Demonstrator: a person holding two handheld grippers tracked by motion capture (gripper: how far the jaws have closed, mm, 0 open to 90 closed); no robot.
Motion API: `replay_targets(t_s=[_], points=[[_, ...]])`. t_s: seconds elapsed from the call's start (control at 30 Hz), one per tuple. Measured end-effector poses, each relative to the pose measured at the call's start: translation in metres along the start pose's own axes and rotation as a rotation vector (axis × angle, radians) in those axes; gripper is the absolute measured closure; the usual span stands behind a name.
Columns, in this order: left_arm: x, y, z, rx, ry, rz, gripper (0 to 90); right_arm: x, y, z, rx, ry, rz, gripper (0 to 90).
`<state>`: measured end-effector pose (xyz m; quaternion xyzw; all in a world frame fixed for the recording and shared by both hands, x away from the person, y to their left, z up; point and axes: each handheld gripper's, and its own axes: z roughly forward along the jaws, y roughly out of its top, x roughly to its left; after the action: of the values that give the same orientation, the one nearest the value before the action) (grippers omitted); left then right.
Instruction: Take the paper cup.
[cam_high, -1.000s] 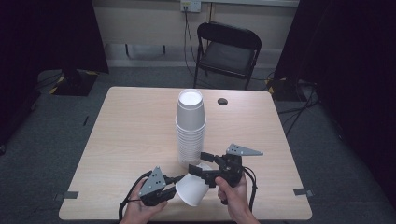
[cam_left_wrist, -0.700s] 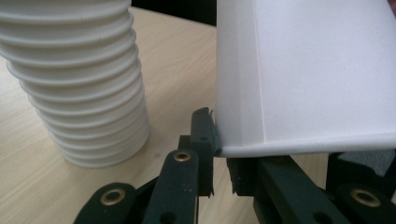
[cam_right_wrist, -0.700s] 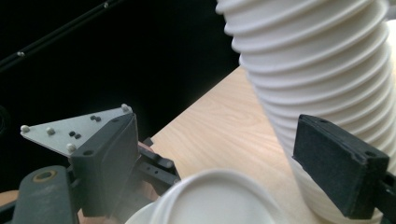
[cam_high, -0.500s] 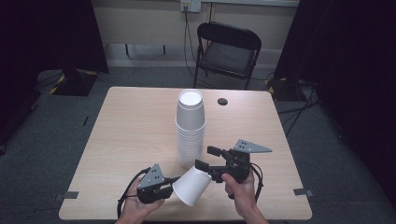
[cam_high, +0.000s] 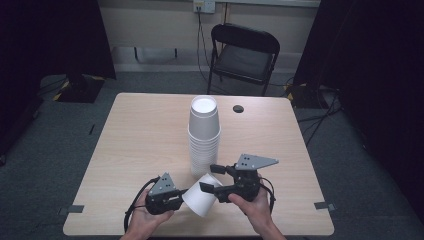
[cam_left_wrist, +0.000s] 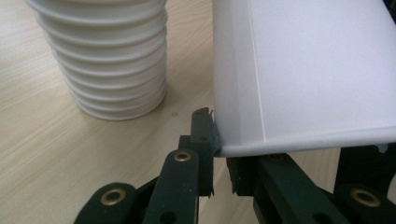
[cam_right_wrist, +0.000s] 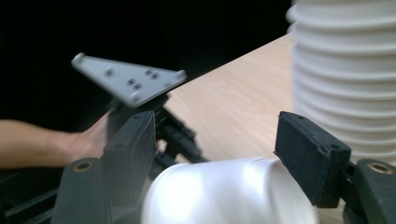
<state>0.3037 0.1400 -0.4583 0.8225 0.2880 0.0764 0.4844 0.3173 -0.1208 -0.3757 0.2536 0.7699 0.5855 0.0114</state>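
Setting: we looked down on a light wooden desk (cam_high: 140, 145); a folding chair (cam_high: 243, 55) stood beyond its far edge
Stack: a tall tower of nested white cups (cam_high: 204, 135) stood upside down near the desk's middle; close behind the jaws in the left gripper view (cam_left_wrist: 112, 56)
Loose cup: one white cup (cam_high: 201, 194) lay tilted between the two grippers, just above the desk's near edge, in front of the stack
Left gripper: the left gripper (cam_high: 176, 196) was clamped on the cup's rim; in its own view the pads pinched the thin lip (cam_left_wrist: 219, 144)
Right gripper: the right gripper (cam_high: 212, 178) stood wide open; its pads flanked the cup's closed end without pressing (cam_right_wrist: 233, 196)
Handling: we judged the cup very light, thin-walled and easily crushed, with a smooth, slightly slippery skin; a gentle hold on the stiffer rim, or across the narrow base, would suit it best
Change: compared with a second earlier, the right gripper had drawn back toward the desk's right edge and no longer sat over the cup; the left gripper kept its pinch; the stack stayed put
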Motion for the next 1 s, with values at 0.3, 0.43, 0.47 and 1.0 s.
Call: replay_targets(t_s=[0.3, 0.43, 0.47, 1.0], points=[[0.004, -0.002, 0.001, 0.035, -0.005, -0.030, 82.9, -0.004, -0.013, 0.017, 0.120, 0.100, -0.078, 18.2], [0.005, -0.001, -0.001, 0.024, -0.025, -0.047, 84.3, -0.008, -0.016, 0.018, 0.156, 0.076, -0.108, 16.6], [0.005, -0.001, -0.001, 0.014, -0.030, -0.051, 84.3, -0.008, -0.016, 0.018, 0.156, 0.076, -0.108, 16.6], [0.006, 0.000, -0.008, -0.084, -0.117, -0.111, 86.8, -0.010, -0.035, 0.004, 0.162, 0.056, -0.134, 13.5]])
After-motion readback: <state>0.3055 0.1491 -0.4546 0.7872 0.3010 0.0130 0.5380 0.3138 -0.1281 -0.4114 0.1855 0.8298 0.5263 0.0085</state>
